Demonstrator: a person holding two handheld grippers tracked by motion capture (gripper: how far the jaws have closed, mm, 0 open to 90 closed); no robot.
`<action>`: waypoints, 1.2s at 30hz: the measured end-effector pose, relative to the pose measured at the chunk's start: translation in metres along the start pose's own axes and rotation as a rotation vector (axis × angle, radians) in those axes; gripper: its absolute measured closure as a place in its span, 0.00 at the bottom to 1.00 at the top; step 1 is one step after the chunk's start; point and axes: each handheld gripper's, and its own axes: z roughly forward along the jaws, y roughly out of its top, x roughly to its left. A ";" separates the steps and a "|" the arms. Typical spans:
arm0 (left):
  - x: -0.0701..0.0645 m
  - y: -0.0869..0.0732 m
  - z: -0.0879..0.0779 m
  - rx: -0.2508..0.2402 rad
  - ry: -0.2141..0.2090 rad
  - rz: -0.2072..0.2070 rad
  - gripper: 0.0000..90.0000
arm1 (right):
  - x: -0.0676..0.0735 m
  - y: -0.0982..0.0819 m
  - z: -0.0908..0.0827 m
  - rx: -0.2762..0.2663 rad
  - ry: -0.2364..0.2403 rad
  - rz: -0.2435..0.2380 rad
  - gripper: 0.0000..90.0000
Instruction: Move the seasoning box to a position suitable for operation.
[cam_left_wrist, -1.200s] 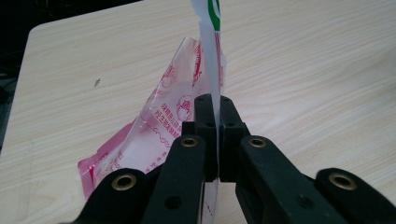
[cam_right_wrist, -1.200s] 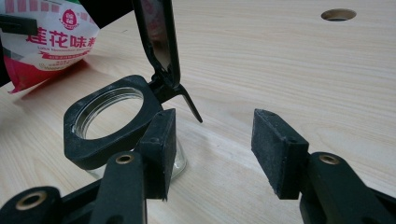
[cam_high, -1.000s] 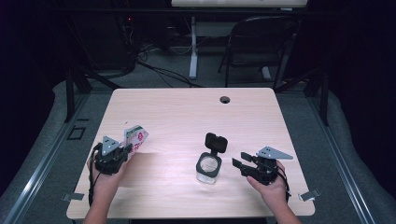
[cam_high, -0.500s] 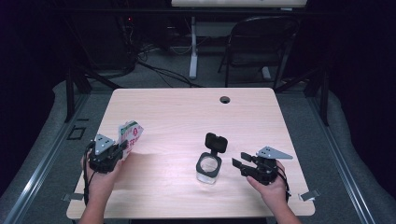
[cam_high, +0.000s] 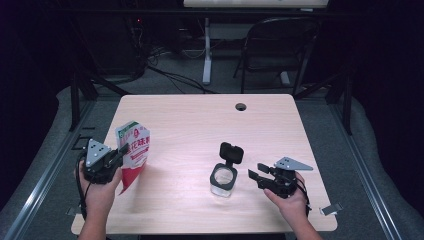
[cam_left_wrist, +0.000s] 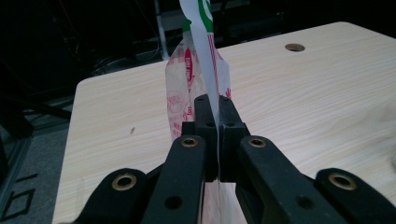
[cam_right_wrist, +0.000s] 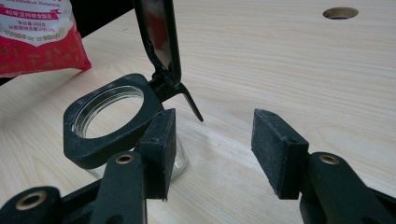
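Note:
A red-and-white snack bag (cam_high: 134, 151) hangs tilted off the table's left side, and my left gripper (cam_high: 120, 151) is shut on its edge. In the left gripper view the two jaws pinch the thin flat edge of the bag (cam_left_wrist: 196, 74), with the left gripper (cam_left_wrist: 213, 119) closed tight. A small glass jar (cam_high: 222, 178) with a black rim stands right of centre, its hinged black lid (cam_high: 231, 152) flipped up. My right gripper (cam_high: 256, 173) stands open just right of the jar. In the right gripper view the right gripper (cam_right_wrist: 214, 140) has nothing between its pads, with the jar (cam_right_wrist: 105, 114) to its left.
The light wooden table (cam_high: 200, 125) has a round cable hole (cam_high: 241, 106) near its far edge. A black chair (cam_high: 280, 45) and cables lie on the floor beyond it. Metal rails run along both sides of the table.
My left gripper has risen with the bag, lifting it off the table and turning it more upright. The right gripper and jar have stayed put.

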 end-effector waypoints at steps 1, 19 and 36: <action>-0.001 0.000 0.000 -0.003 -0.005 0.000 1.00 | 0.000 0.000 0.000 0.002 -0.001 -0.001 0.56; -0.023 0.005 0.005 -0.002 -0.065 0.043 1.00 | 0.000 0.000 0.000 -0.002 0.001 0.003 0.56; -0.049 0.012 0.016 0.003 -0.142 0.082 1.00 | 0.000 0.000 0.000 0.004 -0.012 -0.008 0.56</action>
